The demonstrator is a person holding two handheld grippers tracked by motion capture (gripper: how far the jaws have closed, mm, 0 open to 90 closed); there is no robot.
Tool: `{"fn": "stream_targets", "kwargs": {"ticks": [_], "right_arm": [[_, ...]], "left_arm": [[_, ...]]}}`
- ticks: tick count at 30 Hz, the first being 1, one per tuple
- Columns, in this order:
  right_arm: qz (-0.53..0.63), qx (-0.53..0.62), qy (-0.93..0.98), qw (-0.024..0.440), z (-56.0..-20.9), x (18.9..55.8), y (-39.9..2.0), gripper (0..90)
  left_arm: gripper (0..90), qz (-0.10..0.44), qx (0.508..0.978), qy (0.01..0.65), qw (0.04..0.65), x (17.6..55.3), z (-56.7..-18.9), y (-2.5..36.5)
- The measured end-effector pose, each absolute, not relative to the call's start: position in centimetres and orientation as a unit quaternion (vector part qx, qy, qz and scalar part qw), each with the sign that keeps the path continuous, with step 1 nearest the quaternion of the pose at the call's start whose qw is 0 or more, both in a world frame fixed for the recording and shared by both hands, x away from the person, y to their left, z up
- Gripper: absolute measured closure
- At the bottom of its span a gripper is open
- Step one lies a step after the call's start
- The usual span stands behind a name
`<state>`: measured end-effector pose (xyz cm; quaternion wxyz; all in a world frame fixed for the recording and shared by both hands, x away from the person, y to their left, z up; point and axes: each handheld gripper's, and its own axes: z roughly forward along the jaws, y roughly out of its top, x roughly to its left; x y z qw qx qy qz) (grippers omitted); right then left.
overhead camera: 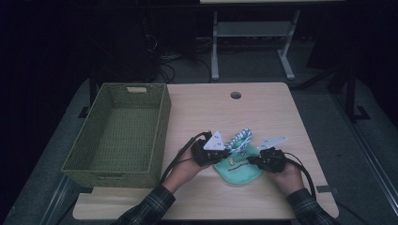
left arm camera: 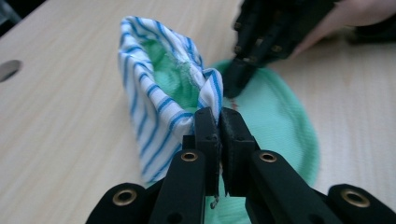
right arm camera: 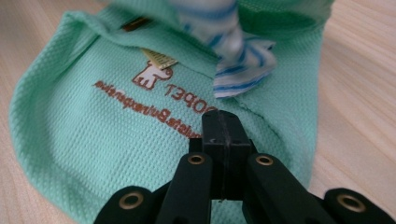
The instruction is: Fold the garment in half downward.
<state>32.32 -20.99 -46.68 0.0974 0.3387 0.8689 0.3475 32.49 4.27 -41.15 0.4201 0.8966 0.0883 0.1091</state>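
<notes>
Green woven basket [overhead camera: 117,136] stood at the counter's [overhead camera: 197,108] left. Beside it, left tool [overhead camera: 226,153] was clamped on the striped lining [left arm camera: 154,116] of a mint pouch [overhead camera: 239,171] lying near the front edge; right tool [overhead camera: 250,160] was pinched together on the mint cloth.
</notes>
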Motion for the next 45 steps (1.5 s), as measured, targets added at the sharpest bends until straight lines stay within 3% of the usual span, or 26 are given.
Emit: {"fn": "stream_targets", "kwargs": {"ticks": [9,15,23,31,38,45], "right_arm": [[0.344,0.339,0.87,0.102,-46.6,32.1,-21.2,90.0],[0.346,0.336,0.87,0.101,-46.4,31.7,-21.9,90.0],[0.355,0.305,0.881,0.07,-46.2,28.8,-22.2,90.0],[0.346,0.304,0.884,0.074,-46.6,28.7,-21.3,90.0],[0.345,0.306,0.884,0.08,-46.6,28.7,-21.1,90.0],[0.343,0.306,0.885,0.08,-46.6,28.7,-21.1,90.0]], "left_arm": [[85.9,0.068,0.915,0.062,0.393,30.5,-44.0,2.3],[85.8,0.072,0.924,0.054,0.372,30.5,-44.7,2.0],[85.9,0.076,0.919,0.063,0.381,30.9,-44.3,2.7],[86.1,0.085,0.9,0.064,0.422,30.5,-42.8,2.7],[86.1,0.068,0.897,0.038,0.434,29.3,-42.2,2.5],[86.1,0.037,0.908,0.016,0.417,28.5,-44.1,1.4]]}}
